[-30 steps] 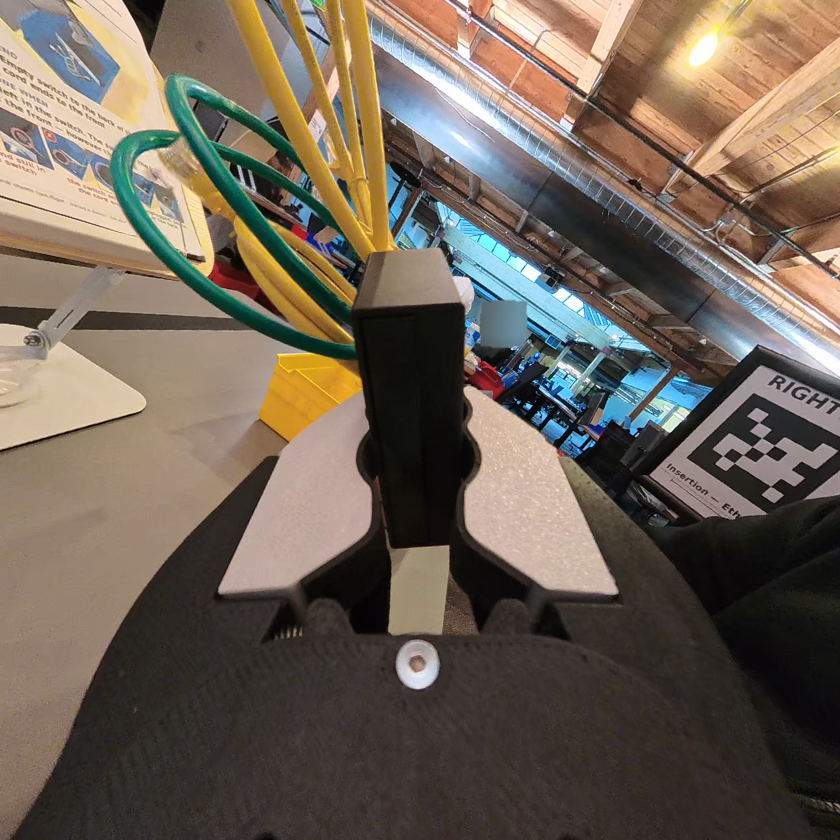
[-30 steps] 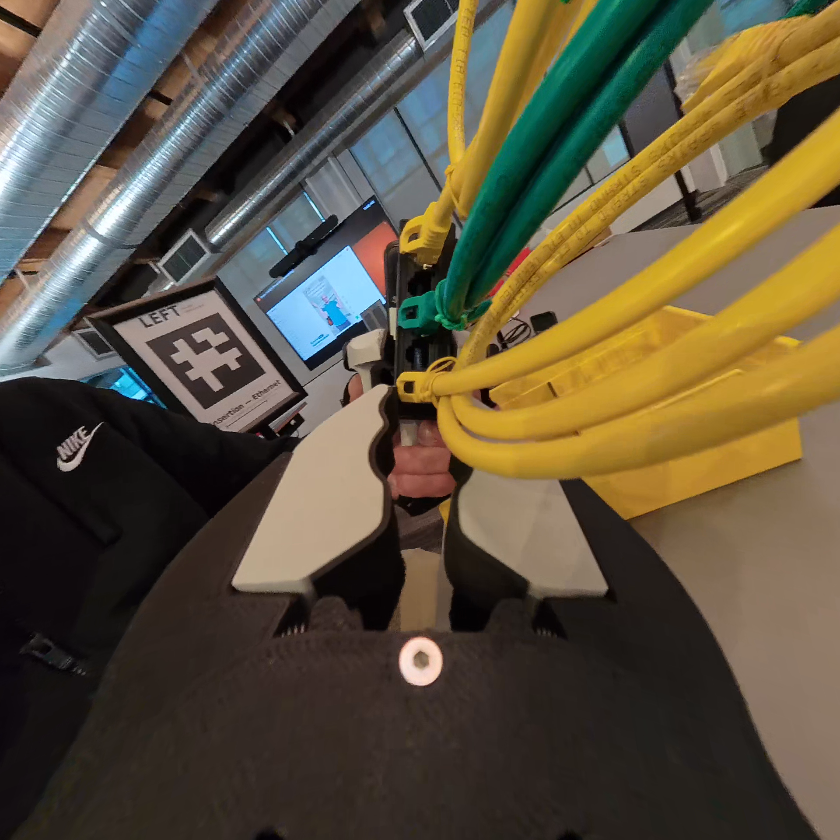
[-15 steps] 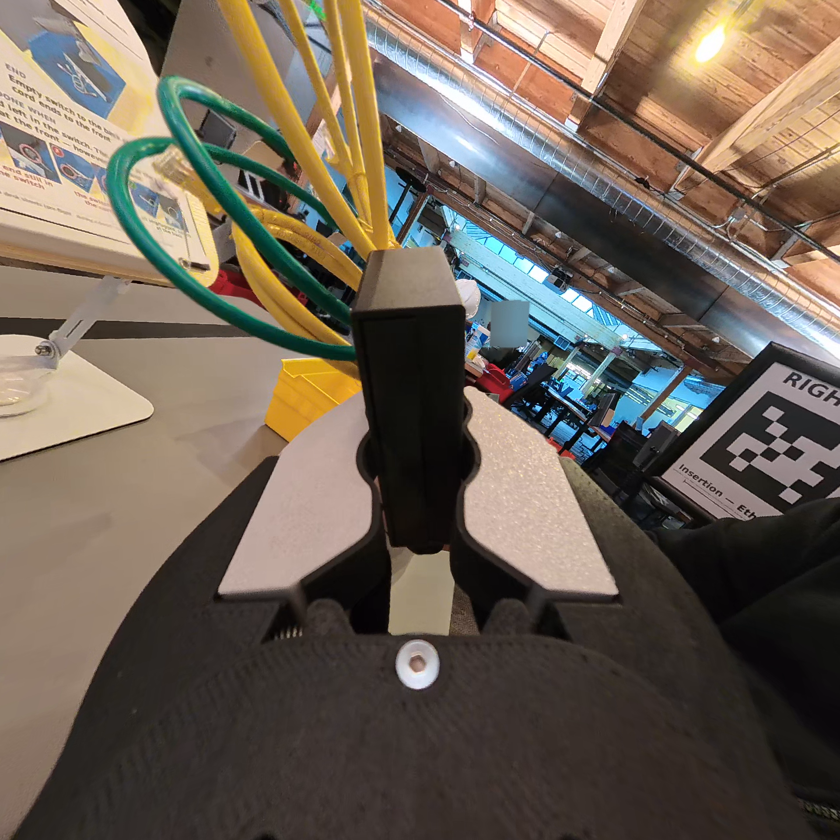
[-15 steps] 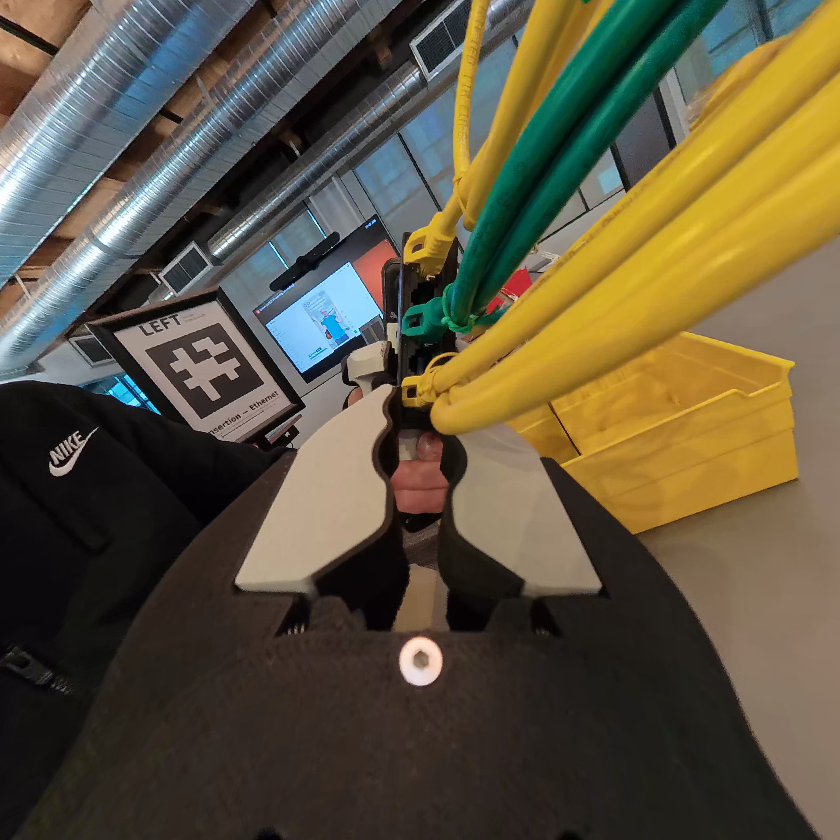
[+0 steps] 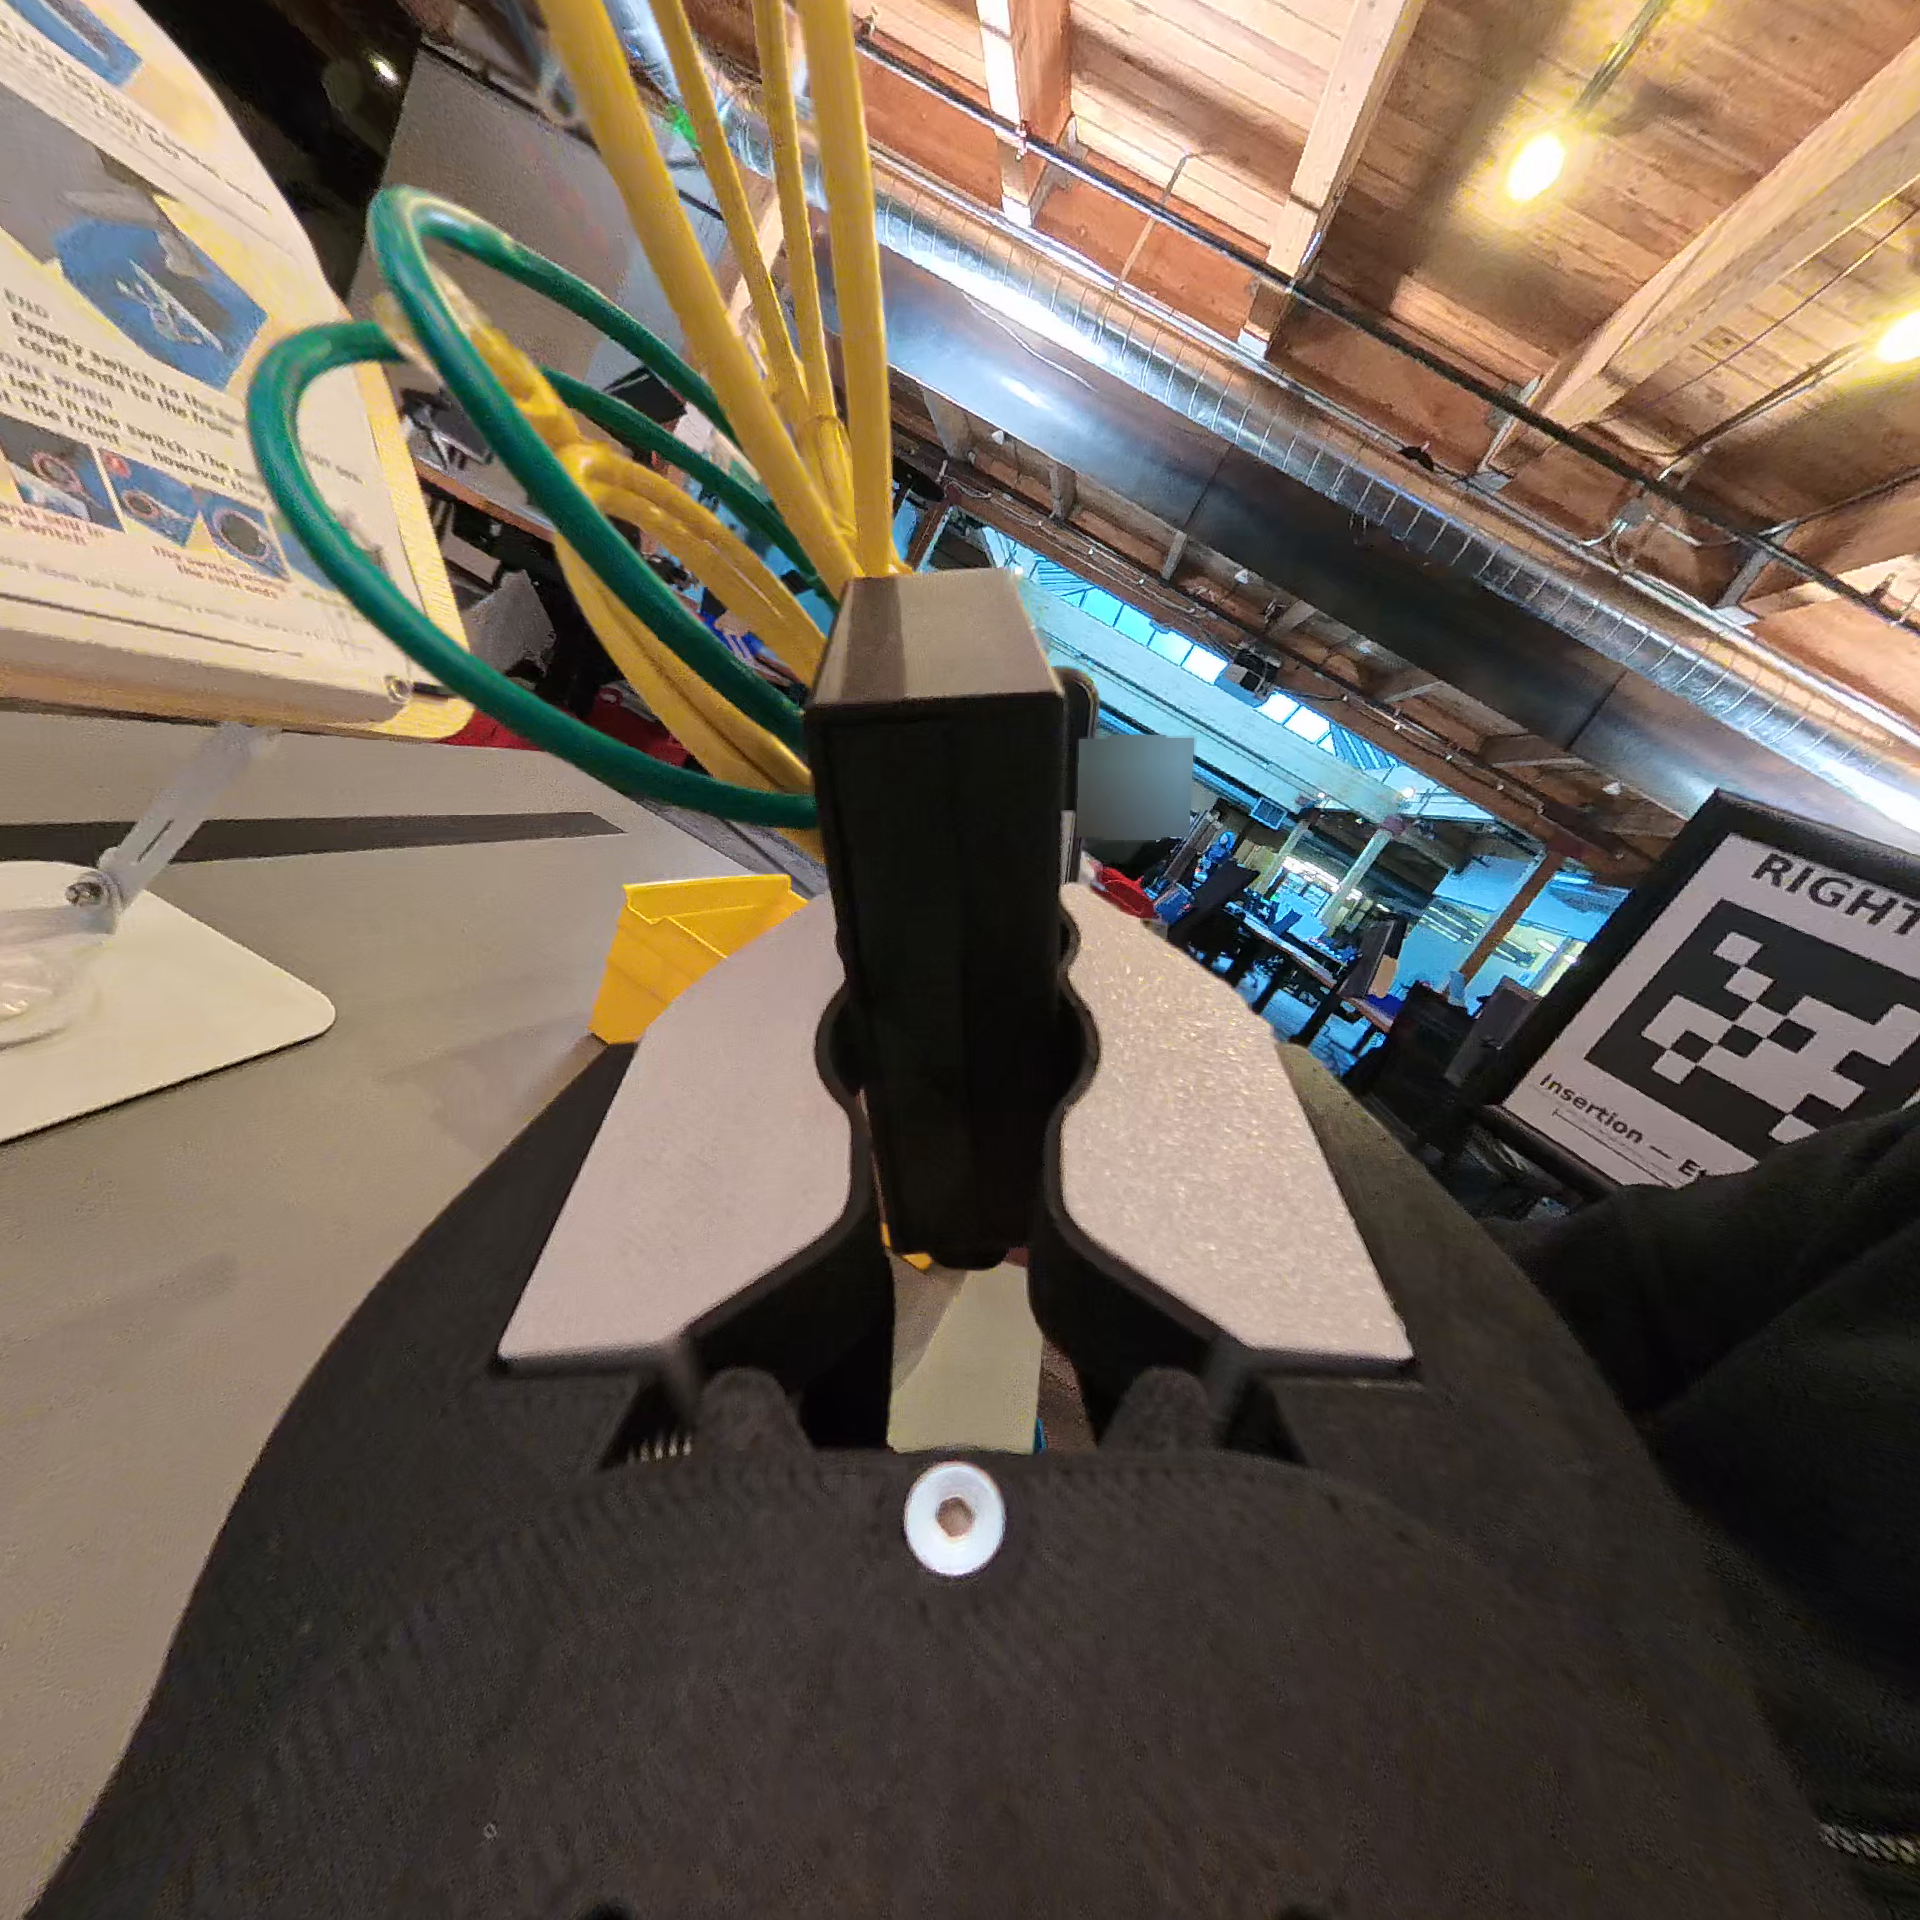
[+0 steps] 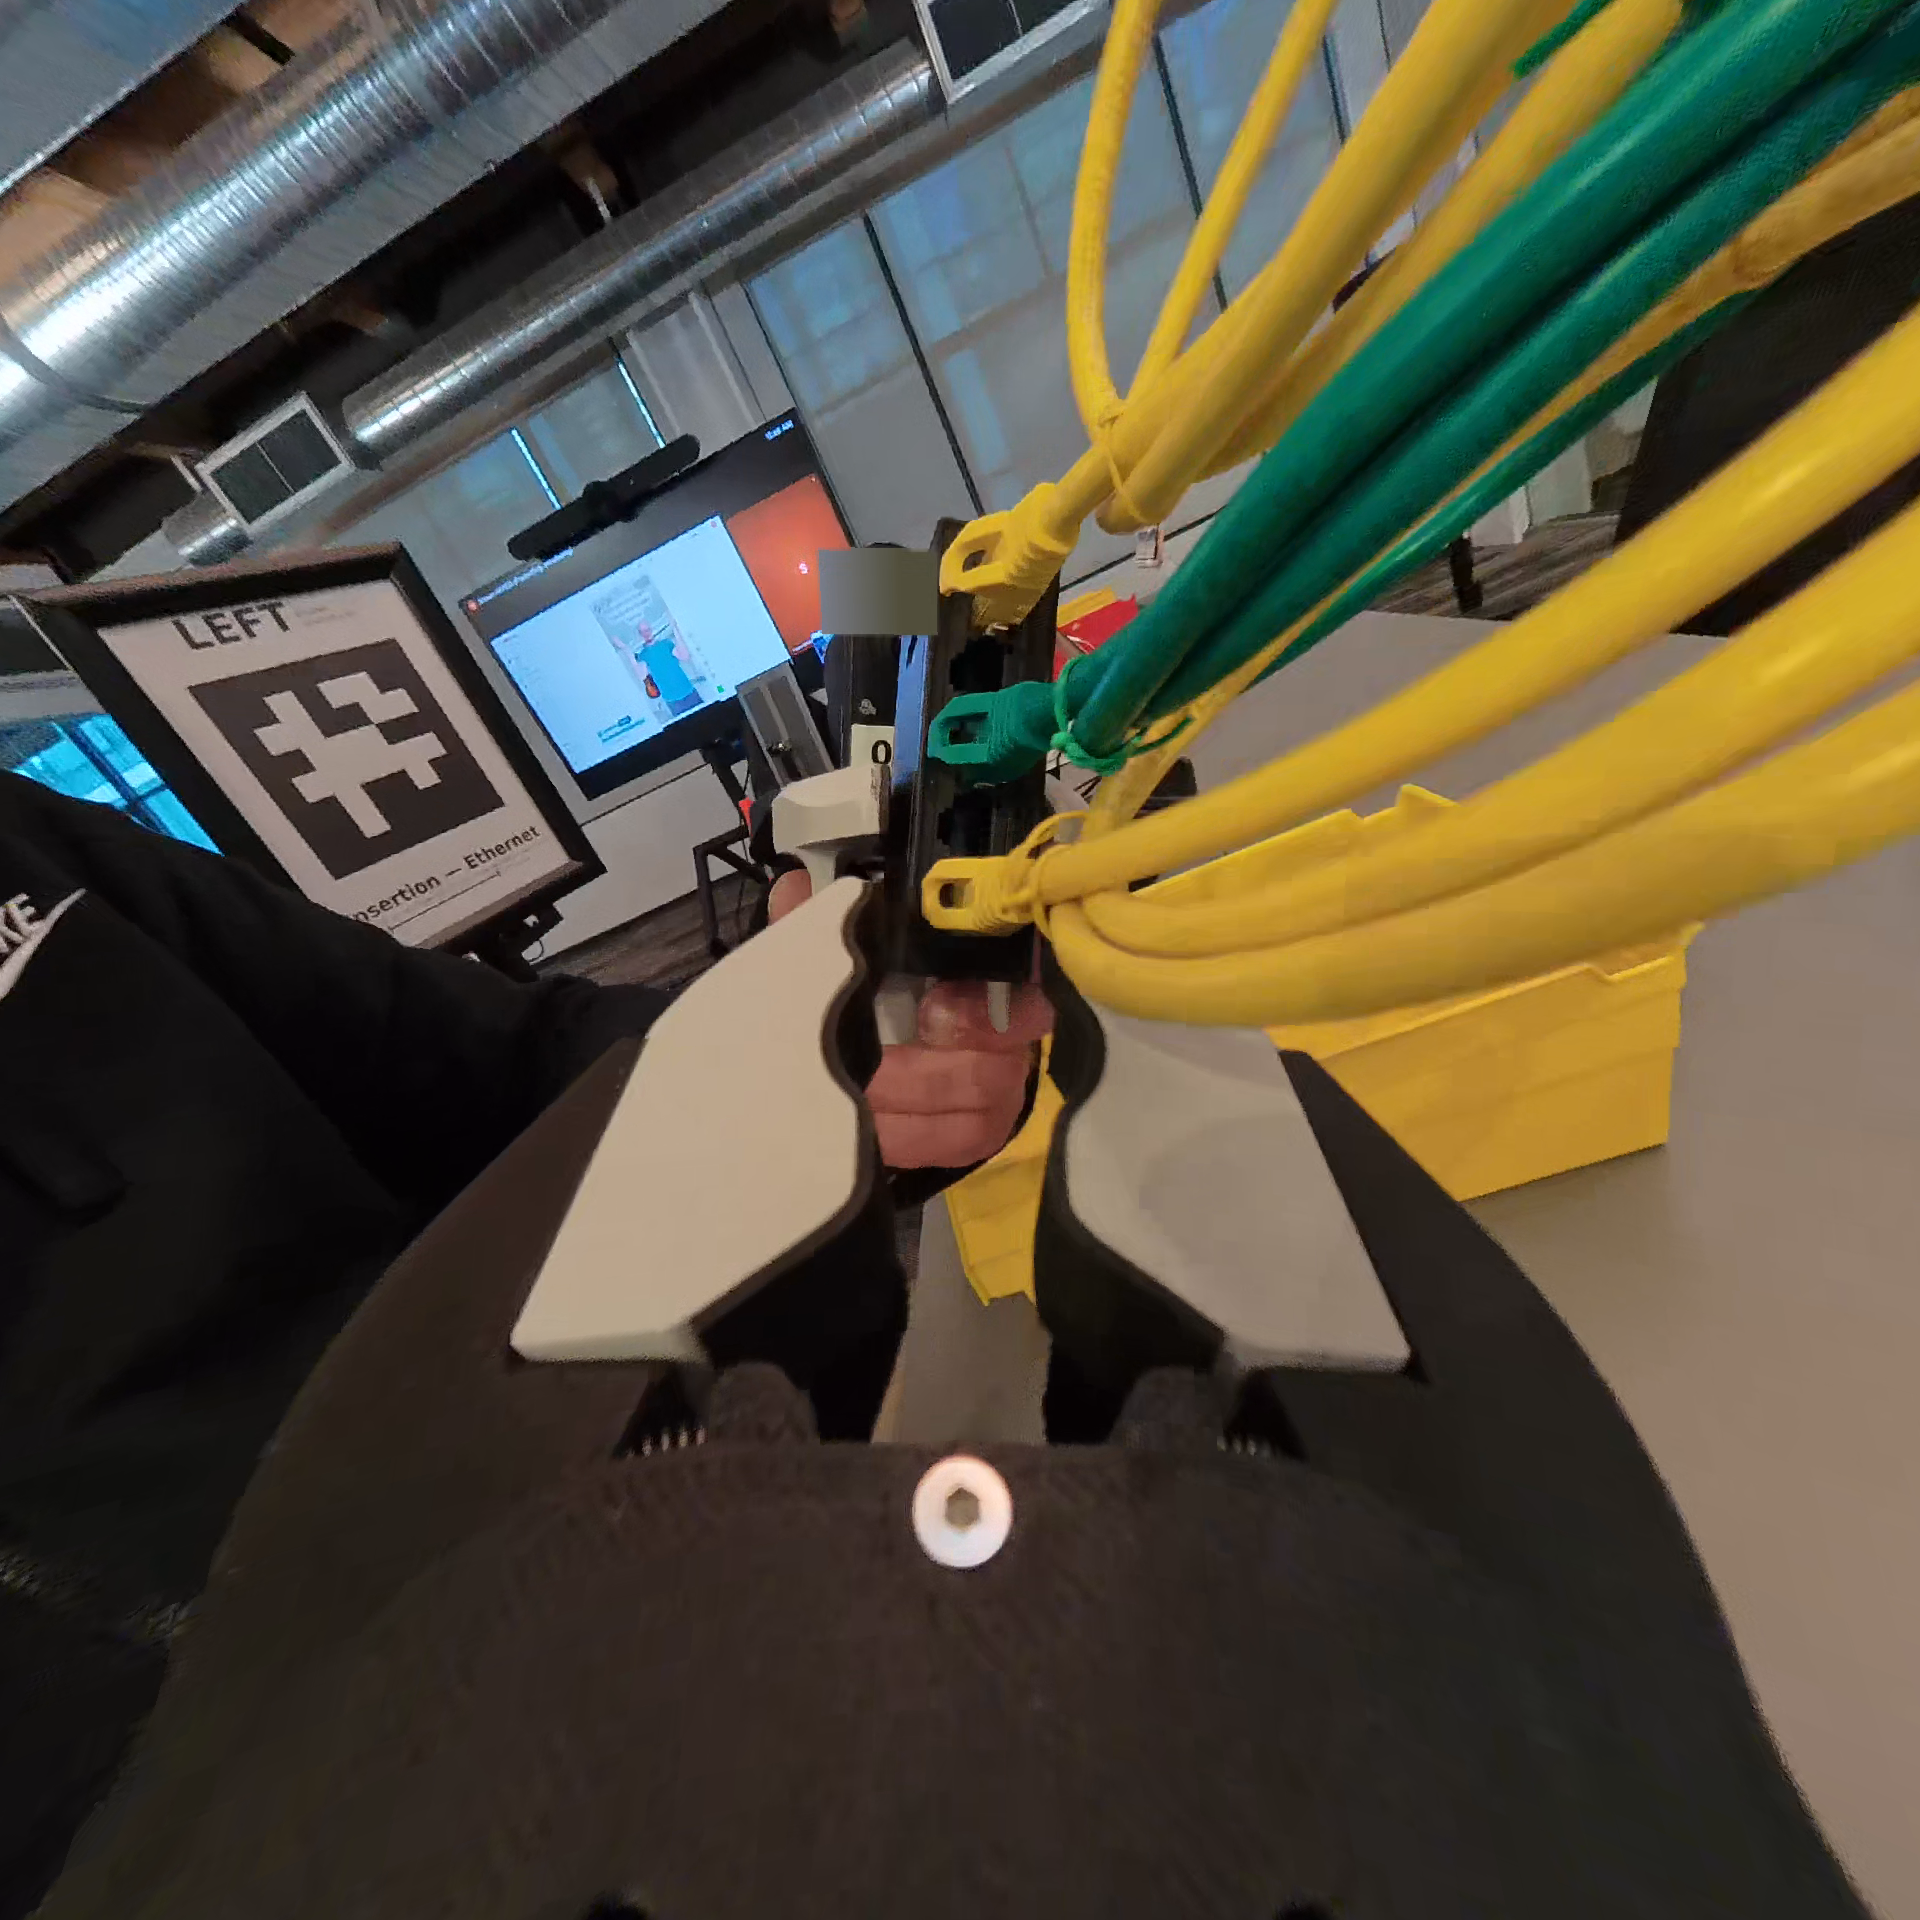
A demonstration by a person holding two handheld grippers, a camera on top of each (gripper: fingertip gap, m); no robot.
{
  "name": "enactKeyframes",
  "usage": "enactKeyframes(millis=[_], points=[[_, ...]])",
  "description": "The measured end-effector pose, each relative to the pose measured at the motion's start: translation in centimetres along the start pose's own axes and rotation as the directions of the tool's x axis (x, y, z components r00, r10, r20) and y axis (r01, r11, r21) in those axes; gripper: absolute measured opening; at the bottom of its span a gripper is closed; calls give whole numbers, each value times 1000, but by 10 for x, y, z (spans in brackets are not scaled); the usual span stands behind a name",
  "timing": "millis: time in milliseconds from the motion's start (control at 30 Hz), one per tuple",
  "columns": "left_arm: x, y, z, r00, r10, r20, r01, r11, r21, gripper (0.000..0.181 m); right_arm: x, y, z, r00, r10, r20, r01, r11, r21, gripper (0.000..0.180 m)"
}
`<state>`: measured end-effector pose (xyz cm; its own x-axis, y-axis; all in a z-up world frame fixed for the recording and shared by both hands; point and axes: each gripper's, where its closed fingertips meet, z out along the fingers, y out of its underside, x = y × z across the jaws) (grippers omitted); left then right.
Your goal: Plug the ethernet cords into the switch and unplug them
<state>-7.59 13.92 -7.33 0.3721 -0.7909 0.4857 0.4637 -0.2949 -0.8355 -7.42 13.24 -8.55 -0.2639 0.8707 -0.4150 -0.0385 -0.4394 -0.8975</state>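
Black plastic being clamped across its narrow sides: holding the switch (image 5: 935, 831) upright in the left gripper (image 5: 951, 987), fingers closed tight on the casing, above the grey table (image 5: 312, 1143). Facing the port side away from the left wrist view and towards the right one. Carrying three plugs at present: a yellow plug (image 6: 997, 561) in the top port, a green plug (image 6: 977, 727) in the middle, another yellow plug (image 6: 966, 899) at the bottom, with an empty port between each pair. Trailing yellow cords (image 6: 1455, 883) and green cords (image 6: 1455, 416) up and off to the right, over a yellow bin (image 6: 1455, 1091). Hovering the right gripper (image 6: 956, 997) just under the switch's lower end, fingers parted a little and holding nothing. Judging the step: most likely lining up to pull the bottom plug, though possibly pausing midway through plugging, since the blurred cords are hiding any loose ends. Calling next for raising the right gripper onto that plug's boot, closing on it with the latch tab pressed, then drawing straight out along the port while bracing the switch with the left. Avoiding the thick bundle of cords crossing just beside the fingers.
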Motion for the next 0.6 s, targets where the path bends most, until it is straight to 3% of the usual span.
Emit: enactKeyframes(millis=[233,600], points=[[8,2,4,1000,15,-21,-15,1000,-5,30,-9,-2,-5,995,48,91,-52,998,37,15],[18,-1,6,994,106,-11,-106,994,-4,30,-16,-7,-6,995,-53,84,50,998,29,13]])
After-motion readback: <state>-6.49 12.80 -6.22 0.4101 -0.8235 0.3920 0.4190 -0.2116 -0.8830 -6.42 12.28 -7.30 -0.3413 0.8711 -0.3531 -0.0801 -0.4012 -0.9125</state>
